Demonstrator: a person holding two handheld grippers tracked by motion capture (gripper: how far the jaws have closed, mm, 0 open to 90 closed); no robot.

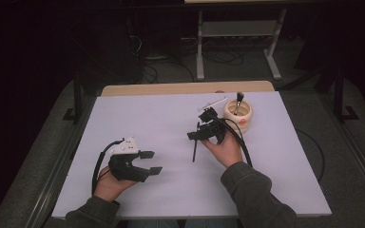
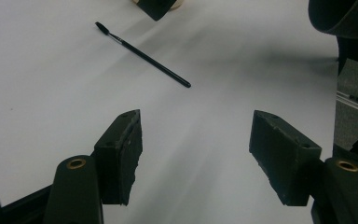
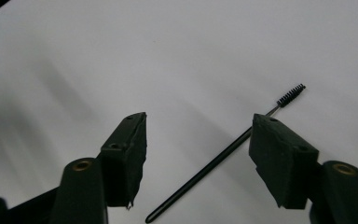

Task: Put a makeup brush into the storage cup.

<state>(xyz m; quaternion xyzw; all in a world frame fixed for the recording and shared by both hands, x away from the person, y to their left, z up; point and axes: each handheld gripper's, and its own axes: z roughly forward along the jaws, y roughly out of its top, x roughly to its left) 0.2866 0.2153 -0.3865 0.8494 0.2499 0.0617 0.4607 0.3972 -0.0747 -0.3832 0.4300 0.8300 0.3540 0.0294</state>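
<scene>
Bench (image 1: 138,118) covered in a white sheet, a strip of bare wood along the far edge. Person seated at the near edge, a gripper in each hand.

Left gripper (image 1: 150,162) low over the near-left part of the bench, jaws spread wide, nothing between them. In the left gripper view (image 2: 196,154) only white sheet lies between the pads.

Right gripper (image 1: 197,137) held above the middle of the bench, a little toward the right, the right hand (image 1: 225,148) wrapped around its body. Jaws spread here too, gripping nothing. In the right gripper view (image 3: 198,156) they hang over the sheet, clear of it.

Thin black wand brush (image 1: 194,151) flat on the sheet just under the right gripper, roughly mid-bench. Spiral bristle head at one end, slim black handle. In the right gripper view the brush (image 3: 214,161) runs diagonally across the gap between the pads, touching neither. In the left gripper view it (image 2: 144,56) lies well ahead of the jaws.

Cream pot (image 1: 238,116) near the far-right part of the bench, a dark-headed brush (image 1: 239,99) standing in it. Black cable (image 1: 240,140) trailing from the right gripper past the wrist.
</scene>
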